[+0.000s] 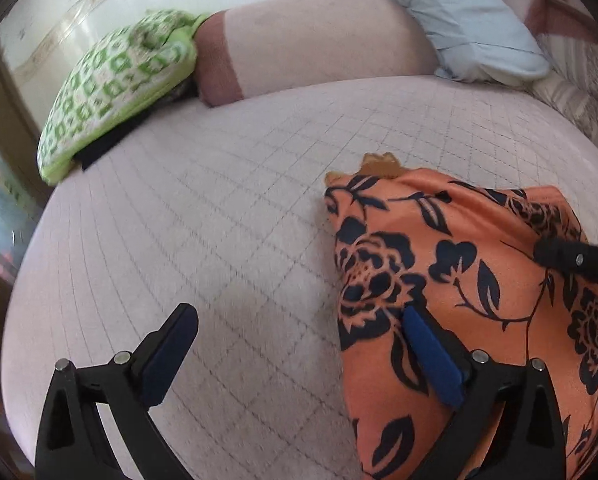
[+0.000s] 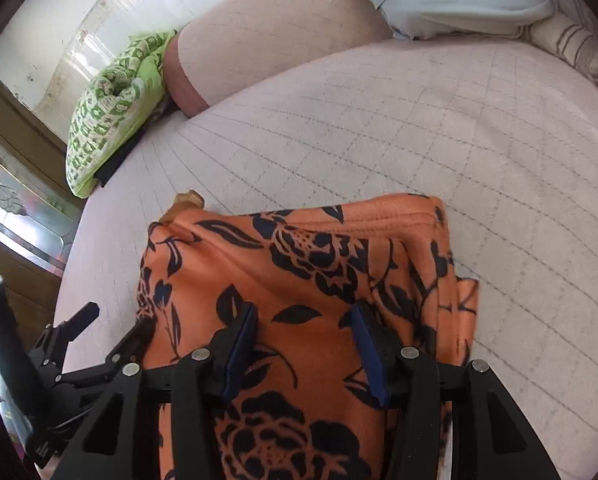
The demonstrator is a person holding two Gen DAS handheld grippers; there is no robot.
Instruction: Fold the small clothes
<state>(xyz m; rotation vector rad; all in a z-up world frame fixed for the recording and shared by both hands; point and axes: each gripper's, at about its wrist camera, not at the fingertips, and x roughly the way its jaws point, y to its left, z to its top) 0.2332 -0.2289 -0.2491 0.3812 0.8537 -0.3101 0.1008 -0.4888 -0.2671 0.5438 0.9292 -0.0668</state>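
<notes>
Bed [image 1: 203,216]: pale pink quilted cover w/ grid stitching; carries all items. Bolster [image 1: 319,40], same pink, lies along far edge. Light blue pillow [image 1: 471,20] at far right corner, leaning on bolster end. Green/white patterned cushion [image 1: 115,88] at far left corner, touching bolster's other end; a dark item shows under its near edge, type unclear.

Garment [image 2: 307,272]: orange fabric w/ black floral print, lying on bed toward near edge, approx. centre in right wrist view. Stitched hem runs along its far side. Small tan tab [image 2: 187,200] sticks out at far left corner of garment.

Left gripper [image 1: 299,344]: jaws spread wide. One blue pad [image 1: 431,360] sits over garment's left edge; the other finger is over bare cover. Nothing pinched.

Right gripper [image 2: 303,344]: jaws approx. half apart, both fingers over the garment w/ fabric showing between the pads. Whether pads press fabric: cannot tell.
</notes>
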